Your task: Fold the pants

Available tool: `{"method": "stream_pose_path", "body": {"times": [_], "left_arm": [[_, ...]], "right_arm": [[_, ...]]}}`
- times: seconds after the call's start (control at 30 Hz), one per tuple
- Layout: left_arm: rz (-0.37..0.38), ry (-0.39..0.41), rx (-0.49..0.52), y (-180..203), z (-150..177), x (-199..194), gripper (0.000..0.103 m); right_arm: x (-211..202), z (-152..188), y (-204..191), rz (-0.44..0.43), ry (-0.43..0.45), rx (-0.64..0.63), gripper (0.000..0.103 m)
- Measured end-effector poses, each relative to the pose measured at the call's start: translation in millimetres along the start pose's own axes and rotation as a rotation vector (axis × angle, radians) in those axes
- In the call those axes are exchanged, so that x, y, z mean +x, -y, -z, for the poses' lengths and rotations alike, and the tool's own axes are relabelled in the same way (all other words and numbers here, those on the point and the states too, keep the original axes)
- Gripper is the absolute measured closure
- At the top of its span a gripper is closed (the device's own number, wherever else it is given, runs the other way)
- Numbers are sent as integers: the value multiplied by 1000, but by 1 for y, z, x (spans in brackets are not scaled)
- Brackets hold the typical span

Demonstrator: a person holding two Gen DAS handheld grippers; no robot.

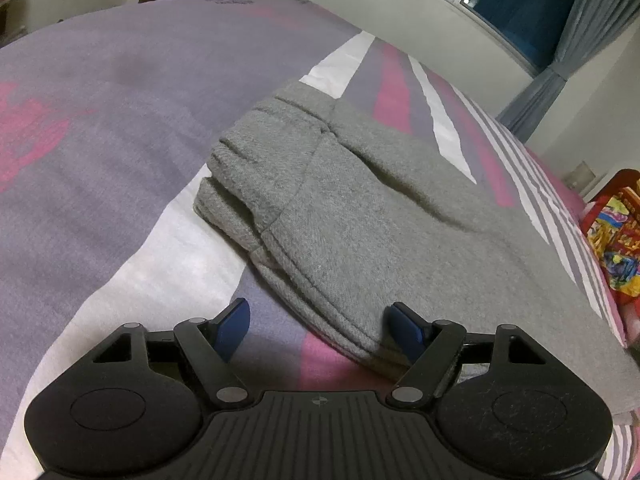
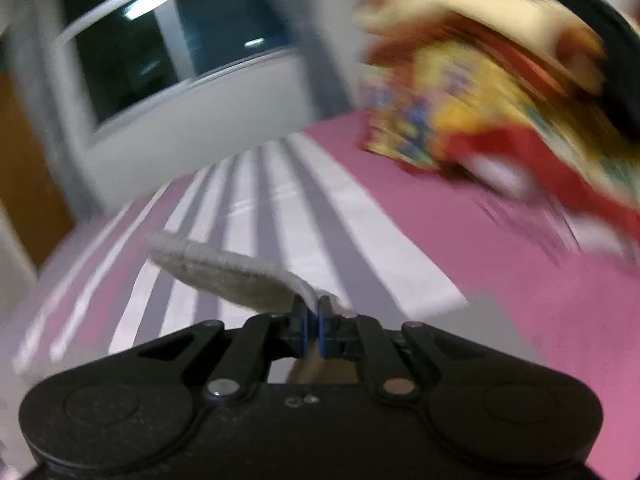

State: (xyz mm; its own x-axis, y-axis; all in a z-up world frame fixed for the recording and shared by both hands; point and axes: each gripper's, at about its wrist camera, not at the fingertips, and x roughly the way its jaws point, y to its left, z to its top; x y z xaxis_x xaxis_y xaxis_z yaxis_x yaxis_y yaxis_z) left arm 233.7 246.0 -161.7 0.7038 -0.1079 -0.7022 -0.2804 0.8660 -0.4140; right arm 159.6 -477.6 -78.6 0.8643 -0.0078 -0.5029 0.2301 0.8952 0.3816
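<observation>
Grey pants (image 1: 352,208) lie half-folded; my right gripper (image 2: 314,320) pinches their edge, left gripper (image 1: 316,324) gapes empty beside them. Next, I carry it across.

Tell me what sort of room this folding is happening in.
Most likely a bedroom. The grey fleece pants lie on a wide bed covered by a purple, pink and white striped bedsheet, beside a dark window with blue-grey curtains.
</observation>
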Motion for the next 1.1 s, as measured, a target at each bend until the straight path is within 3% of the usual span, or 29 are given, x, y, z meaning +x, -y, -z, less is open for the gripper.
{"method": "stream_pose_path", "body": {"times": [0.17, 0.23, 0.33, 0.47, 0.53, 0.63, 0.83, 0.9, 0.97, 1.0, 1.1], "left_arm": [[-9, -16, 3, 1, -2, 0, 27], [-13, -18, 2, 2, -3, -1, 27], [-17, -13, 1, 3, -2, -1, 27], [-16, -10, 2, 4, -1, 0, 27], [-15, -12, 2, 3, -2, 0, 27], [-15, -13, 1, 3, -2, 0, 27], [-15, -13, 2, 3, -2, 0, 27], [-14, -13, 3, 3, -2, 0, 27], [-13, -13, 1, 3, -2, -1, 27], [-13, -12, 3, 3, -1, -2, 27], [-10, -4, 6, 2, 0, -2, 26]], "right_arm": [[34, 45, 82, 16, -169, 264, 98], [30, 49, 93, -19, -140, 333, 96], [24, 50, 101, -20, -98, 396, 82], [22, 51, 120, -15, -77, 513, 82], [22, 52, 123, -7, -85, 515, 84], [24, 45, 123, 29, -98, 472, 99], [-17, 36, 98, -21, 29, 401, 99], [-6, 41, 98, 38, -15, 359, 99], [14, 50, 112, 98, -105, 409, 99], [16, 53, 115, 93, -107, 429, 100], [3, 54, 106, 84, -55, 415, 79]]}}
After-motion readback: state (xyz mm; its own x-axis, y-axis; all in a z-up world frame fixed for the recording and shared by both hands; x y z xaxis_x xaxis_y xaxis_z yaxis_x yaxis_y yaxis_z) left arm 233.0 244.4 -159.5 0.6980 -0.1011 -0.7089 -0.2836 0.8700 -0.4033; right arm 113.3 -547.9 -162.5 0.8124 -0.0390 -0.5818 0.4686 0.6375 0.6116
